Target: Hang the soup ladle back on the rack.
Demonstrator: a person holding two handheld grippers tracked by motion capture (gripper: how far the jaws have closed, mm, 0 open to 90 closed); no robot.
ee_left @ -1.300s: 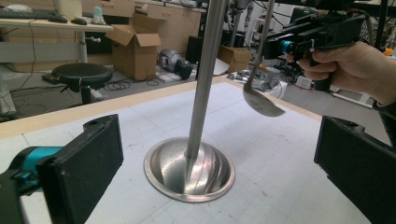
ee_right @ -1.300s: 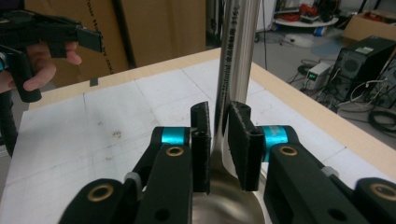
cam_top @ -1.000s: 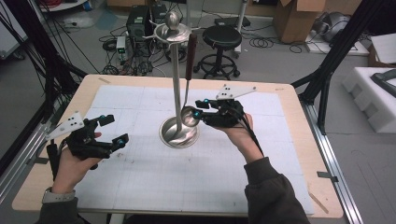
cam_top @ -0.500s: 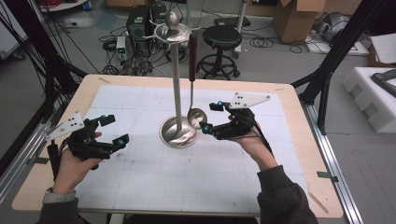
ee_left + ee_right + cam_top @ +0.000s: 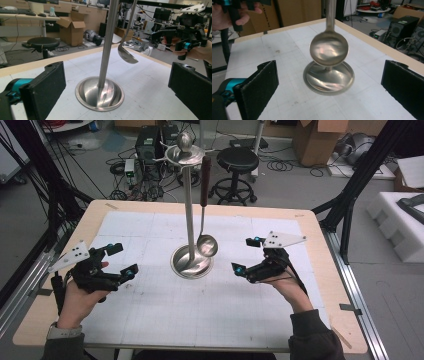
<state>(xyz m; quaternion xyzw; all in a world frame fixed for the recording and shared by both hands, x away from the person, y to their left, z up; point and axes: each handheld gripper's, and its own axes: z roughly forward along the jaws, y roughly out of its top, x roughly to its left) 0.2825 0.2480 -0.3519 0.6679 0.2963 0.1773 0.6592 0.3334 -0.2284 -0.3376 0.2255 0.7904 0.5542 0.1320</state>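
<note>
A steel stand (image 5: 190,210) rises from a round dished base (image 5: 192,263) near the middle of the desk (image 5: 310,235). A ladle (image 5: 205,242) hangs from the stand's top ring, its dark handle pointing up and its bowl hovering just above the base at about 2 o'clock from the pole.

The left gripper (image 5: 116,260) sits at 9 o'clock from the base, well apart from it. Its jaws are spread wide with nothing between them; in the left gripper view the pole (image 5: 108,42) and ladle bowl (image 5: 127,55) stand beyond the gap.

The right gripper (image 5: 246,255) rests at 3 o'clock from the base, near the ladle but not touching it. Its jaws are also wide apart and hold nothing; the right gripper view looks straight at the ladle bowl (image 5: 329,51).
</note>
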